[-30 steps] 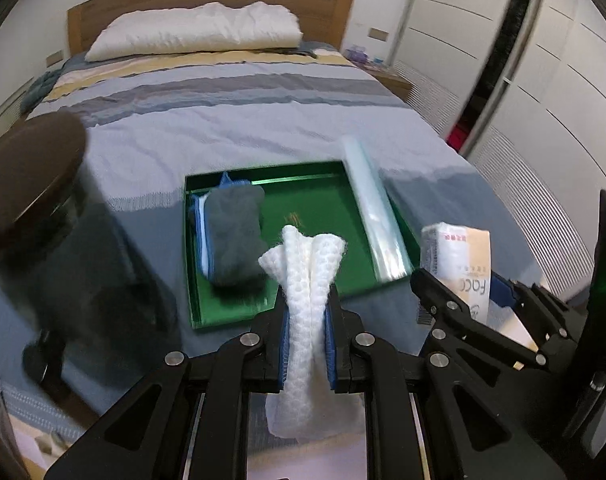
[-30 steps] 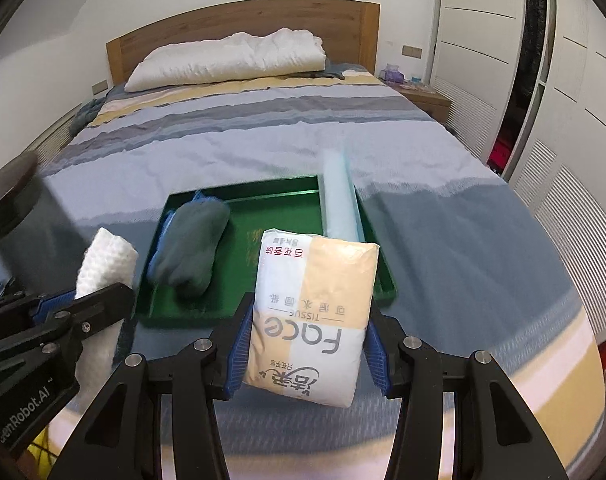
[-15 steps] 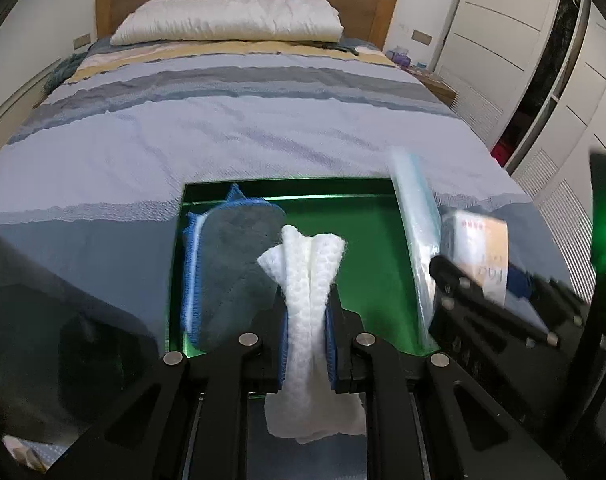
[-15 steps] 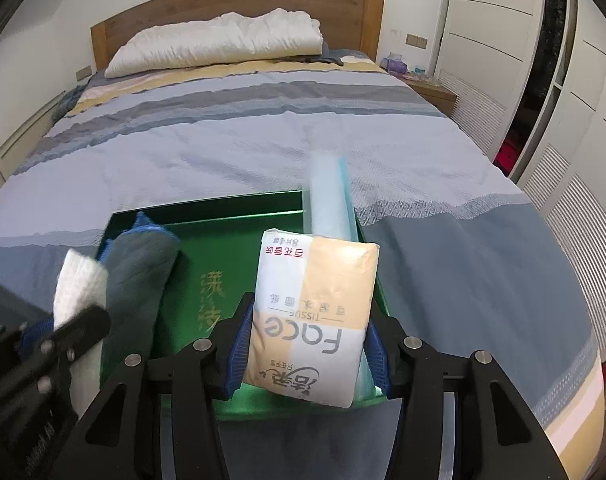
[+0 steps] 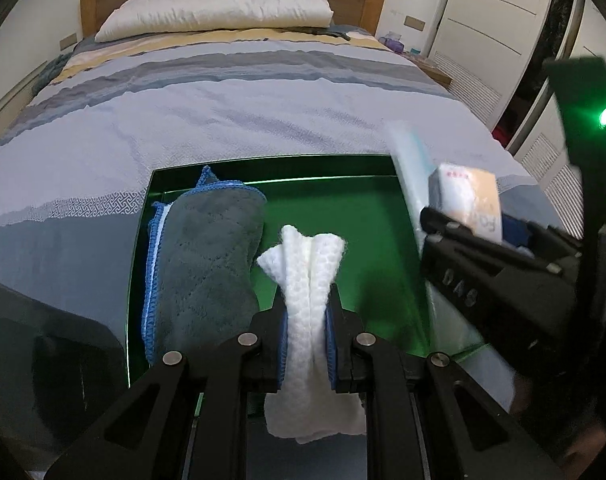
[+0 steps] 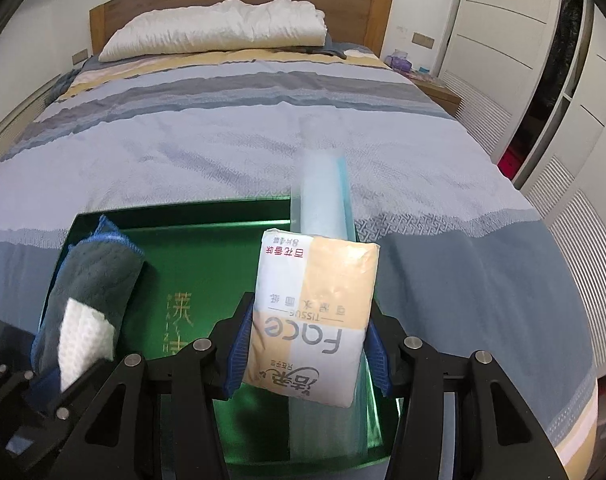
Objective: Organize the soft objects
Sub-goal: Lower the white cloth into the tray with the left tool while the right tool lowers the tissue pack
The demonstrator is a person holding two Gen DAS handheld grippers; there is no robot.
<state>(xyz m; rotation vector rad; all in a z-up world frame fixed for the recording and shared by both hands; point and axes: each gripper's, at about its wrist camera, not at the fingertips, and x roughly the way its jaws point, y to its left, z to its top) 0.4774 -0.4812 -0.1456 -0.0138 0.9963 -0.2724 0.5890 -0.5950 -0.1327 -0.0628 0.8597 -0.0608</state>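
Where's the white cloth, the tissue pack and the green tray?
white cloth (image 5: pixel 307 280), left wrist view, its waffle-knit middle.
tissue pack (image 6: pixel 315 312), right wrist view, its printed front.
green tray (image 5: pixel 343 216), left wrist view, its bare floor.

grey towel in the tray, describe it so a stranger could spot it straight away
On the bed lies a green tray. Along its left side lies the rolled grey towel: dark, plush, blue-stitched edging, unlike the white waffle cloth and tissue pack held in grippers.

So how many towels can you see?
2. The grey towel lies in the left side of the green tray. The white towel is pinched in the left gripper, above the tray. Others could be hidden out of view.
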